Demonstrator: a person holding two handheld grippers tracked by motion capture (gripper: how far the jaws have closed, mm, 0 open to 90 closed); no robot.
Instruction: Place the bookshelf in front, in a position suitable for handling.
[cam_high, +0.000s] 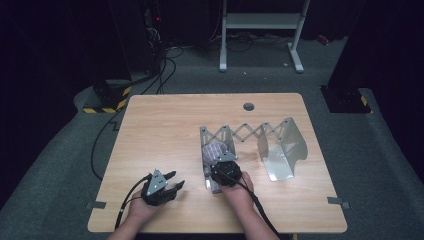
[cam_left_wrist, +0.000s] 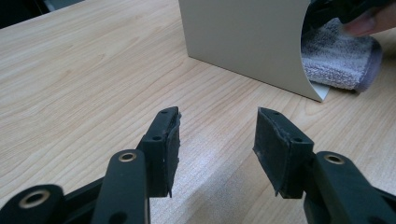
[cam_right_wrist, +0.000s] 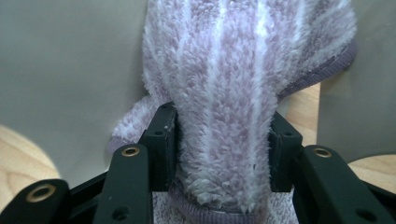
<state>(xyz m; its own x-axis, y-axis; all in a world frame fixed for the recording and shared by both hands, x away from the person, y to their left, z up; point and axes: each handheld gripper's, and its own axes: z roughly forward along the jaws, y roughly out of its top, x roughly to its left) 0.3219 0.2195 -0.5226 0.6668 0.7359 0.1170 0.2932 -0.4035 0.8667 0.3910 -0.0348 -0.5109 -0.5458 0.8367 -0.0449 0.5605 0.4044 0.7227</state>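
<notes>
A rolled, fluffy purple-and-white striped towel lies in the left bay of a grey metal accordion rack. My right gripper is shut on the roll's near end, with both black pads pressed into the pile. In the high view the right gripper points away from me into that bay, where the towel lies. My left gripper rests low over the table's front left, open with nothing between its fingers. In the left gripper view its jaws stand apart over bare wood, short of the rack's wall and the towel.
The rack's right bay is a curved metal sheet with nothing in it. A round cable hole sits near the table's far edge. Grey tape tabs mark the front corners. Cables and a white stand lie on the floor beyond.
</notes>
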